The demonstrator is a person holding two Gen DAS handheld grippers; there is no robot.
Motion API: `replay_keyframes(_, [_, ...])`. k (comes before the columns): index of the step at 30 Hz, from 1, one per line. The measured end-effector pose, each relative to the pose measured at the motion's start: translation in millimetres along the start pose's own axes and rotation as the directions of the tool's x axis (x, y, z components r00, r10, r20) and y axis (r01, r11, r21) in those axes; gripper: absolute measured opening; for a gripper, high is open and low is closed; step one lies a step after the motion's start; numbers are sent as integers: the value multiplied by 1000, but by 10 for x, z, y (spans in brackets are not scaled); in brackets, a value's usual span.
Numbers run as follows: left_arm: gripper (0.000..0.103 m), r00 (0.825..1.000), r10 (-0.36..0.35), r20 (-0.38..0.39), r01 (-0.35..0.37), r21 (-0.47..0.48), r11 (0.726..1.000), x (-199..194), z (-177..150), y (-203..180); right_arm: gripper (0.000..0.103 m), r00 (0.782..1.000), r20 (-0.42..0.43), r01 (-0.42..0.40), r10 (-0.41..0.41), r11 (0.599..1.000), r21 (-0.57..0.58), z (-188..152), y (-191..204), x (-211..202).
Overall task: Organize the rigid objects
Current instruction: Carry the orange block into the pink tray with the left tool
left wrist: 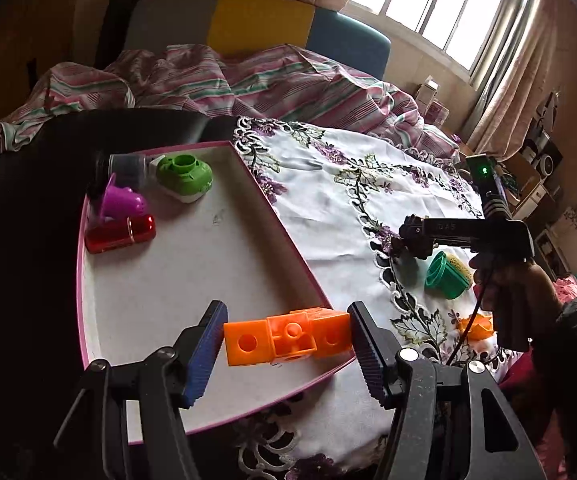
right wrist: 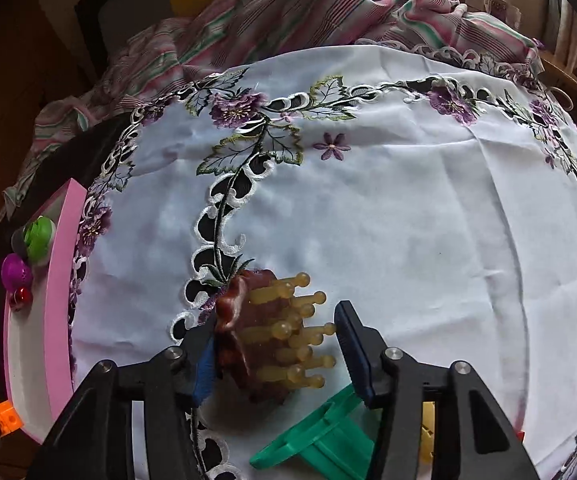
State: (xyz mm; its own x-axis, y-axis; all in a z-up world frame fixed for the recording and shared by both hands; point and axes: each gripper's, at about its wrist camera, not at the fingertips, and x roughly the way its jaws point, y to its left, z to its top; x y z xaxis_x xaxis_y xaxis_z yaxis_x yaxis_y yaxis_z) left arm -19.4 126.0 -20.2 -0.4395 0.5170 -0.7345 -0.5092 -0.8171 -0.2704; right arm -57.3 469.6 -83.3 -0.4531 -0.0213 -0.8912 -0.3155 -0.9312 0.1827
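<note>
The orange block piece [left wrist: 288, 336], several cubes snapped together, sits clamped between the jaws of the left gripper [left wrist: 288, 344]; both blue pads press its ends, the jaws about half open around it. It hangs over the near right corner of the pink-rimmed tray [left wrist: 284, 224].

Farther back in that tray, at its far left end, lie a red cylinder [left wrist: 122, 234], a purple cup-like toy [left wrist: 122, 200], a green round toy [left wrist: 184, 176] and a dark, clear-ended tube [left wrist: 122, 166], all crowded close together.

To the right of the tray, on the white embroidered cloth [right wrist: 408, 208] that covers the desk, the right gripper [right wrist: 276, 340] points steeply down at a brown brush with pale knobbed bristles [right wrist: 264, 336]. The brush lies between its jaws. The left pad is against the brown back; the right pad stands at the bristle tips, and I cannot tell if it is pressing on them.

Just beside the brush, nearer the person, a green plastic cup [left wrist: 446, 274] lies on its side with something yellow [left wrist: 462, 268] tucked against it. A small orange piece [left wrist: 474, 326] rests on the cloth near the hand [left wrist: 516, 296] that holds the right gripper.

Behind the desk is a bed with a striped pink and green quilt [left wrist: 248, 84], and a bright window [left wrist: 440, 4] with curtains.
</note>
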Motion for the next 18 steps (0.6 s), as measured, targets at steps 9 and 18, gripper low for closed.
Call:
replay_keyframes(9, [63,999,42,11,-42,-11,999,-27,-21,75,54,1000,-6,17,-17,1000,-13,5,38,19])
replay_keyframes(18, [63,995,98,19,-98,-28,995,-108,-55,211,54,1000,-2,25,-25,999,-27,-20,54,16])
